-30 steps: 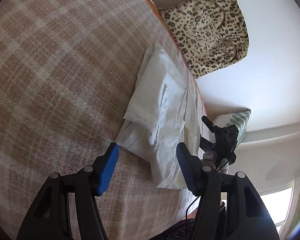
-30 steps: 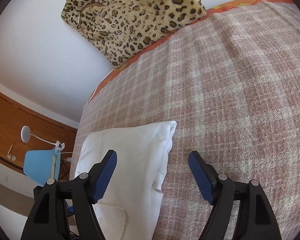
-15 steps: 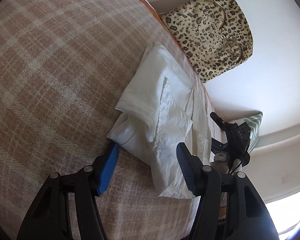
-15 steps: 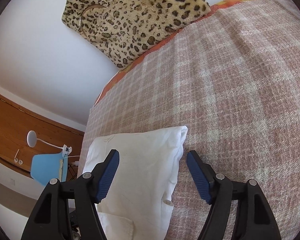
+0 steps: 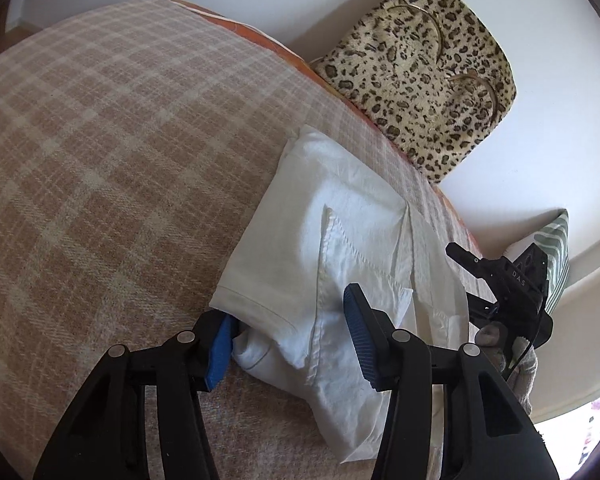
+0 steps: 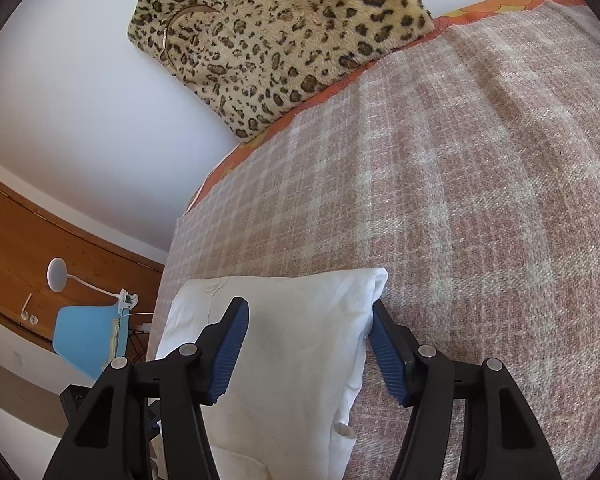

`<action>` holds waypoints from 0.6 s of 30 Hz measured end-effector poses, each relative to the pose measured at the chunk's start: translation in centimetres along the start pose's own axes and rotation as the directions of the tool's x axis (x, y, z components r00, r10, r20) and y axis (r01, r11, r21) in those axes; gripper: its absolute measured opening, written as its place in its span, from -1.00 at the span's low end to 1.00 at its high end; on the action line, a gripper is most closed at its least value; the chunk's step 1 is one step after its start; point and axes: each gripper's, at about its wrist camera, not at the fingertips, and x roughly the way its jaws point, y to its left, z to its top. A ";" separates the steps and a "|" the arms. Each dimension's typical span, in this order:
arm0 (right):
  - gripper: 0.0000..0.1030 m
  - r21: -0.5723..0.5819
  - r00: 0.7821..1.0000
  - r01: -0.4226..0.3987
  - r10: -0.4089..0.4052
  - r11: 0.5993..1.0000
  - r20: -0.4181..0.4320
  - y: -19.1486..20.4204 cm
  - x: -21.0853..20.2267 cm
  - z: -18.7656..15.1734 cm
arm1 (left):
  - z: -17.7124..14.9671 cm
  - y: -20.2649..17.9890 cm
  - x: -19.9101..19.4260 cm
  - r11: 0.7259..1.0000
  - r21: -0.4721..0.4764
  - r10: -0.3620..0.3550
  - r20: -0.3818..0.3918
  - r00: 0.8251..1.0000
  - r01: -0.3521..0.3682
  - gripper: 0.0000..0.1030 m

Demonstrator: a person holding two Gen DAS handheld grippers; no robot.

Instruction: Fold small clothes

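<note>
Left gripper (image 5: 290,344): fingers apart, have just been closing; sleeve hem of the white shirt (image 5: 340,248) between them.
White shirt: folded on the plaid blanket (image 5: 100,160) of the bed; long axis runs from near edge toward the leopard-print bag (image 5: 416,80).
Right gripper (image 6: 308,350): fingers apart, have just been closing, straddling the shirt's folded corner.

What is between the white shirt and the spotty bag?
Only bare checked blanket lies between the white shirt and the spotty bag. The left wrist view shows it best.
</note>
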 end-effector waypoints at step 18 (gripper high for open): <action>-0.93 -0.177 0.987 0.155 -0.144 0.972 0.073 3.8 -1.5 -0.1 | 0.1 -1.4 -1.3 0.990 0.134 -0.057 0.073 0.996 0.047 -0.75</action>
